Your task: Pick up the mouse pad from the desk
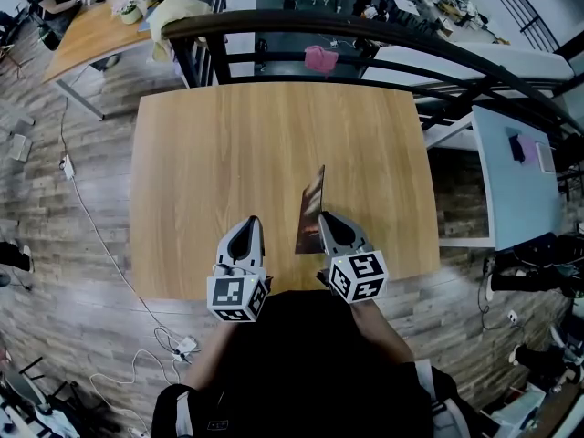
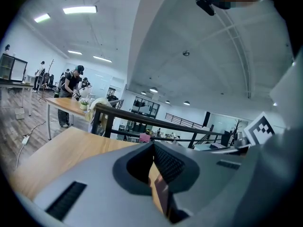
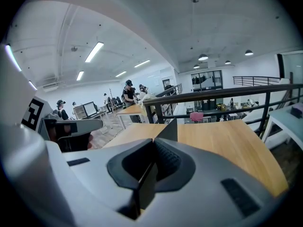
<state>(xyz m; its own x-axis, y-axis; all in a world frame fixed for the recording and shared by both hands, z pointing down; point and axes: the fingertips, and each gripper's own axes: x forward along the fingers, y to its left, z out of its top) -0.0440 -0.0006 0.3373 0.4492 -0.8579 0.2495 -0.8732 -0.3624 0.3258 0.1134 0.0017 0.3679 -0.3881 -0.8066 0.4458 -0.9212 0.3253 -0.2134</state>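
Over one wooden desk [image 1: 228, 153], head view: one mouse pad [image 1: 312, 210] stands on edge between two grippers, at the right gripper [image 1: 324, 219], apart from the left gripper [image 1: 248, 224]. Left gripper view: jaws together, empty. Right gripper view: jaws pinch the pad's near edge

The thin dark mouse pad [image 3: 168, 130] is clamped edge-on between the jaws of the right gripper [image 3: 153, 143]. Its far corner is seen raised above the wooden desk [image 3: 227, 143], with a black railing [image 3: 227, 94] behind.
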